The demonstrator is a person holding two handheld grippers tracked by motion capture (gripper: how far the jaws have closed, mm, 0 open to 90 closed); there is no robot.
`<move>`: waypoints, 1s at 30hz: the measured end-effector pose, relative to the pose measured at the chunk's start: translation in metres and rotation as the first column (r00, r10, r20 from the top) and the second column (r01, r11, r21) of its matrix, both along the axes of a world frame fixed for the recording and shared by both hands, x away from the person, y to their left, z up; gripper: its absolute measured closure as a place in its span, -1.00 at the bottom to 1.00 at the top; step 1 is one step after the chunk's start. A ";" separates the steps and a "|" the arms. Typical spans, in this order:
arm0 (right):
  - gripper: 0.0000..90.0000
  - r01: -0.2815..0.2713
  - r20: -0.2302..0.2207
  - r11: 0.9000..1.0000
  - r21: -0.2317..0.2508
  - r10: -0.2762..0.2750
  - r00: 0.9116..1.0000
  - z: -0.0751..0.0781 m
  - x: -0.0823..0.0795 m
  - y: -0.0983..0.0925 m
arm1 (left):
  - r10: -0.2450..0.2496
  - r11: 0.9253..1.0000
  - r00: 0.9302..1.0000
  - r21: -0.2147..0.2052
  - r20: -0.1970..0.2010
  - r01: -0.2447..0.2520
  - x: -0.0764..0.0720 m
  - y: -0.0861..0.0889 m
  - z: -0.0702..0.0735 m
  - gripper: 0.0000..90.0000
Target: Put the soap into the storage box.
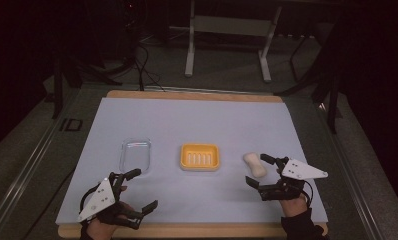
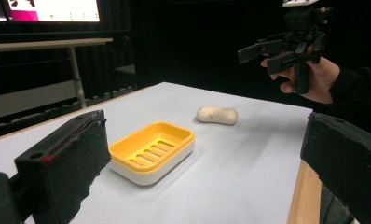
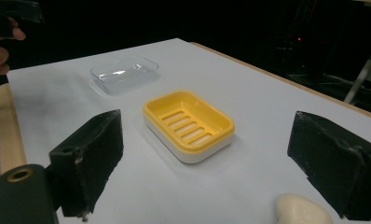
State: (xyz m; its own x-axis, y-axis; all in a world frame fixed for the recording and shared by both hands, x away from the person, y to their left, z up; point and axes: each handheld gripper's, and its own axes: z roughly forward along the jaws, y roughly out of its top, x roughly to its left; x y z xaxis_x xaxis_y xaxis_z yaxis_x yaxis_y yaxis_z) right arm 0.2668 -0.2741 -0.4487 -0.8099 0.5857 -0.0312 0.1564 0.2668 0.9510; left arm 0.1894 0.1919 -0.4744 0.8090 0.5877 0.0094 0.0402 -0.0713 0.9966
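A yellow soap dish (image 1: 200, 157) (image 2: 151, 150) (image 3: 188, 123) with a slotted floor sits mid-table on the pale sheet. To its right lies a cream, peanut-shaped soap bar (image 1: 255, 164) (image 2: 216, 115) (image 3: 302, 209). A clear plastic lid (image 1: 135, 155) (image 3: 124, 73) lies to the dish's left. My right gripper (image 1: 259, 171) (image 2: 267, 53) hovers open just right of the soap, nothing between its jaws. My left gripper (image 1: 141, 191) is held open near the front left edge, also empty.
The pale sheet (image 1: 197, 120) covers a wooden table whose edge (image 1: 187, 230) shows at the front. Beyond the table stand white desk legs (image 1: 189, 50) and dark floor with cables. A lit monitor (image 2: 48, 9) glows in the left gripper view.
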 end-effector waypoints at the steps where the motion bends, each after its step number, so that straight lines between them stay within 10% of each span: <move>1: -0.77 0.002 0.001 1.000 -0.003 -0.002 1.000 0.000 0.000 0.000 | -0.001 1.000 1.000 -0.001 0.001 0.001 0.000 0.000 0.000 -0.97; 21: -0.77 0.050 0.015 0.997 -0.053 -0.049 0.999 0.005 0.000 0.002 | 0.043 0.999 0.999 0.017 0.007 -0.043 -0.002 0.000 0.001 -0.97; 30: -0.77 0.000 -0.044 0.992 -0.125 -0.006 0.999 0.015 0.008 -0.005 | 0.048 0.998 0.999 0.031 0.001 -0.048 -0.001 0.000 0.000 -0.97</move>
State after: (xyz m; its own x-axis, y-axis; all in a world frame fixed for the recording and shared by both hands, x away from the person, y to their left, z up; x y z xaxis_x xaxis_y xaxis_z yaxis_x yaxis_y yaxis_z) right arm 0.2748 -0.2793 -0.4341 -0.8104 0.5819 -0.0689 0.1983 0.3830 0.9022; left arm 0.1884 0.1915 -0.4740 0.7798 0.6254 0.0288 0.0438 -0.1004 0.9940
